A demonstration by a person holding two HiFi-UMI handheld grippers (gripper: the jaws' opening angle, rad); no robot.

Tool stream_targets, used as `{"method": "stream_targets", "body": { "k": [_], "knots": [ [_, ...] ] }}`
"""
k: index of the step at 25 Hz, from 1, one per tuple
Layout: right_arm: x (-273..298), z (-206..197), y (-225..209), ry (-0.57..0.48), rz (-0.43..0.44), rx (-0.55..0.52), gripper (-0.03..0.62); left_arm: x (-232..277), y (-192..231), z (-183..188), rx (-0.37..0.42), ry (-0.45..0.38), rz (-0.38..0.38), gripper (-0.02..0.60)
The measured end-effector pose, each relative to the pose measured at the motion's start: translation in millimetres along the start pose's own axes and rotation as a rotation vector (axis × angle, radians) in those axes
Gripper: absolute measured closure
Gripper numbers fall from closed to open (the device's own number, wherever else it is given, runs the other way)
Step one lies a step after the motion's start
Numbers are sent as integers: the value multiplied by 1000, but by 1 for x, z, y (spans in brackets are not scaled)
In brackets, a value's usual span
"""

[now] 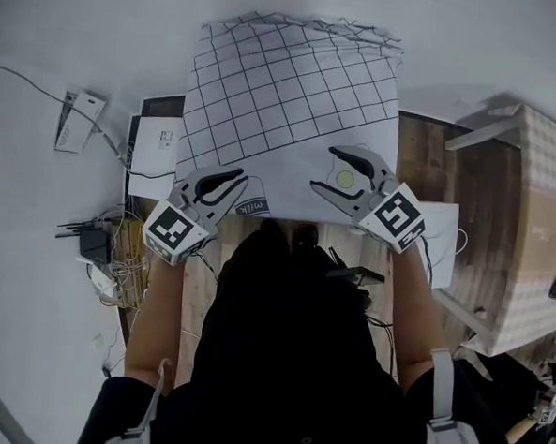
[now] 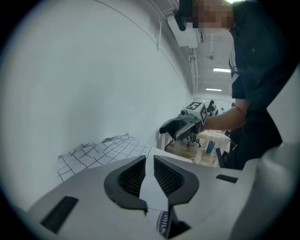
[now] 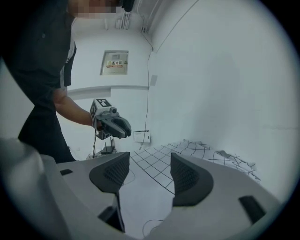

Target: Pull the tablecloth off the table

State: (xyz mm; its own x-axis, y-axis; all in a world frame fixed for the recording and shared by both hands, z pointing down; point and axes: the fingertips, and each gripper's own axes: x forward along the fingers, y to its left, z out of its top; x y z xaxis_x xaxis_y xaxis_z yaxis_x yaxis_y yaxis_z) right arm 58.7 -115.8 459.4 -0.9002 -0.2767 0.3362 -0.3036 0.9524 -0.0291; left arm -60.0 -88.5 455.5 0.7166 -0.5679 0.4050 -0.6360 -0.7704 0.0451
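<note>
A white tablecloth (image 1: pixel 296 86) with a black grid covers the table against the wall, and its far edge is rumpled. My left gripper (image 1: pixel 238 181) is at the cloth's near left edge. In the left gripper view its jaws (image 2: pixel 149 159) stand almost together with a white fold of the tablecloth (image 2: pixel 93 152) pinched between them. My right gripper (image 1: pixel 323 169) is over the near right edge, jaws wide apart. In the right gripper view the gripper (image 3: pixel 150 157) is open, and the cloth (image 3: pixel 197 150) lies beyond and below its pads, untouched.
A white wall stands right behind the table. Cables and a black adapter (image 1: pixel 94 243) lie on the wooden floor at the left, near a white box (image 1: pixel 78 120). Another table with a checked cover (image 1: pixel 531 232) stands at the right. The person's dark torso fills the near side.
</note>
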Motion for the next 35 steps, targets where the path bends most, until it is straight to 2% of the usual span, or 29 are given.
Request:
{"method": "stream_targets", "body": {
  "k": [2, 3, 9, 14, 17, 20, 26, 30, 35],
  "knots": [
    [13, -5, -19, 47, -6, -14, 329, 11, 25, -5, 42, 42, -1, 470],
    [21, -6, -28, 68, -8, -19, 327, 17, 37, -8, 58, 58, -9, 453],
    [74, -13, -73, 172, -23, -33, 318, 51, 105, -28, 126, 123, -93, 400],
    [106, -38, -111, 273, -29, 28, 304, 91, 143, -43, 145, 191, -200, 343],
    [120, -56, -128, 326, -27, 44, 296, 115, 151, -63, 182, 275, -270, 299],
    [134, -87, -136, 417, 21, 29, 283, 135, 155, -89, 214, 363, -319, 266],
    [151, -142, -154, 581, 96, -47, 275, 168, 167, -134, 271, 507, -348, 238],
    [158, -163, -160, 618, 88, -14, 275, 177, 166, -148, 262, 540, -354, 238],
    [158, -171, -164, 608, 87, -9, 275, 179, 169, -150, 248, 511, -343, 239]
  ]
}}
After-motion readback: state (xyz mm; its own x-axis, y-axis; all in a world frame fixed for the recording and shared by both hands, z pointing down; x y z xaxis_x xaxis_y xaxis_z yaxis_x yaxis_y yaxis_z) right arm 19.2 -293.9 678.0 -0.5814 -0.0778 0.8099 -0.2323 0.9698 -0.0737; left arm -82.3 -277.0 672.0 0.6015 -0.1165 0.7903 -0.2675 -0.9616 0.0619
